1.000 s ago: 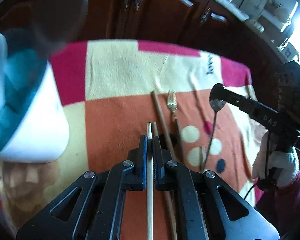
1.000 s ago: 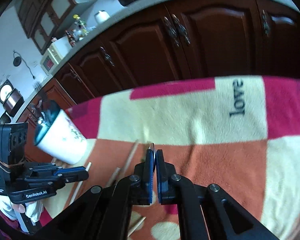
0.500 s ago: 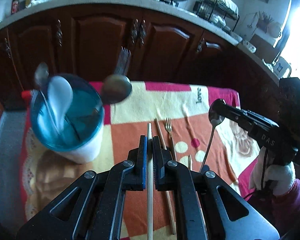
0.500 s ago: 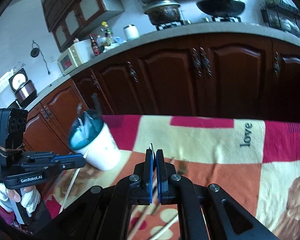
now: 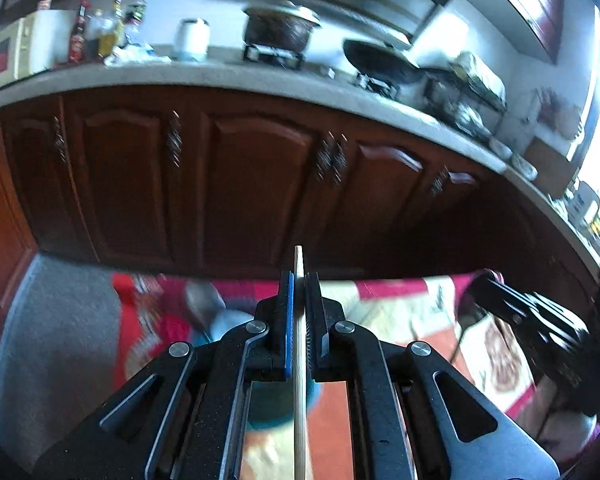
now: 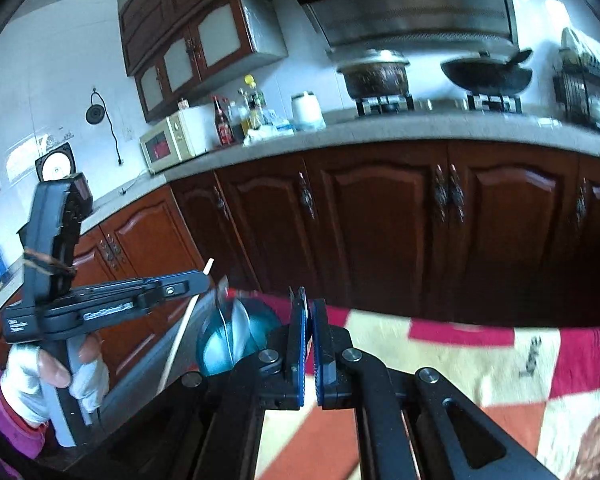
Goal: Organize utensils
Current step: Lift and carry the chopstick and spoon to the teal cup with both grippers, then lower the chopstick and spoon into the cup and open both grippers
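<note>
The chopstick (image 5: 299,360) is clamped between the jaws of the left hand-held gripper (image 5: 299,280), and its long axis runs straight along the fingers: the pale tip sticks out just past the fingertips toward the cabinets (image 5: 240,184), while the rest runs back under the gripper body to the bottom of the left wrist view. In the right wrist view the same chopstick (image 6: 184,328) shows as a thin pale stick slanting steeply, its upper end poking out above the left hand-held gripper (image 6: 198,276) and its lower part dropping down and to the left, just beside the cup (image 6: 220,348). A gloved hand (image 6: 40,380) grips the handle of that gripper.

The cup is teal inside, stands on the cloth (image 6: 460,360) at the near edge, and holds a spoon (image 6: 238,320) and other blurred metal pieces that lean up out of it. In the left wrist view the cup (image 5: 272,408) lies mostly hidden below the gripper, directly under the chopstick.

The right hand-held gripper (image 6: 309,304) has its jaws close together with a narrow gap; something thin and shiny shows between the blue pads (image 6: 300,332), but whether it is pinched there I cannot tell. From the left wrist view the right hand-held gripper (image 5: 476,288) is at the right edge, over the patterned cloth (image 5: 400,312), with a dark thin stem hanging beneath it, too blurred to identify.
</note>
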`<state>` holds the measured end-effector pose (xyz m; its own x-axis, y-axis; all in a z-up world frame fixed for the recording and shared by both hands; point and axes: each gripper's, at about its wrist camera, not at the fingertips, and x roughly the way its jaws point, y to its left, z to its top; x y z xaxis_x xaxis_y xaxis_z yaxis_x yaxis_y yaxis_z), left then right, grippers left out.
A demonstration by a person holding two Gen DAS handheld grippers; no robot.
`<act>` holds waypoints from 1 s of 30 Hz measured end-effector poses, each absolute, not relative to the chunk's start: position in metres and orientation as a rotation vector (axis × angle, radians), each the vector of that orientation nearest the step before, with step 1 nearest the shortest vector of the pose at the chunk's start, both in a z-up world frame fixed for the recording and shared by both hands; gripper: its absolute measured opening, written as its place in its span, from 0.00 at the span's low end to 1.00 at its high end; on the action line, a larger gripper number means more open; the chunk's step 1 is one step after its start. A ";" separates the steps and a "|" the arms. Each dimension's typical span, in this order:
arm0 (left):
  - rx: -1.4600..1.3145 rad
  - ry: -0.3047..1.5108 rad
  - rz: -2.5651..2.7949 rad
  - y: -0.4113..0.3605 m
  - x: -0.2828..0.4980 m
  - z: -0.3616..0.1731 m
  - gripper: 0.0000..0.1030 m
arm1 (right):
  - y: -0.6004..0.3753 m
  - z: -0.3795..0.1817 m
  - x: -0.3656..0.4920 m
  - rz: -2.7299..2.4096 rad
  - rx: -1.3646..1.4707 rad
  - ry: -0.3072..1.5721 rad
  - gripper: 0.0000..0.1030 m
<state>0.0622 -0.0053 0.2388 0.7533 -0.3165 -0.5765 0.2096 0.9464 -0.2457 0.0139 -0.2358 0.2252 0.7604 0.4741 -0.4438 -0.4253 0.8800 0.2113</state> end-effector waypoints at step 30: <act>-0.152 0.485 -0.144 0.028 0.084 0.179 0.04 | -0.124 0.182 0.030 0.408 -0.203 0.403 0.03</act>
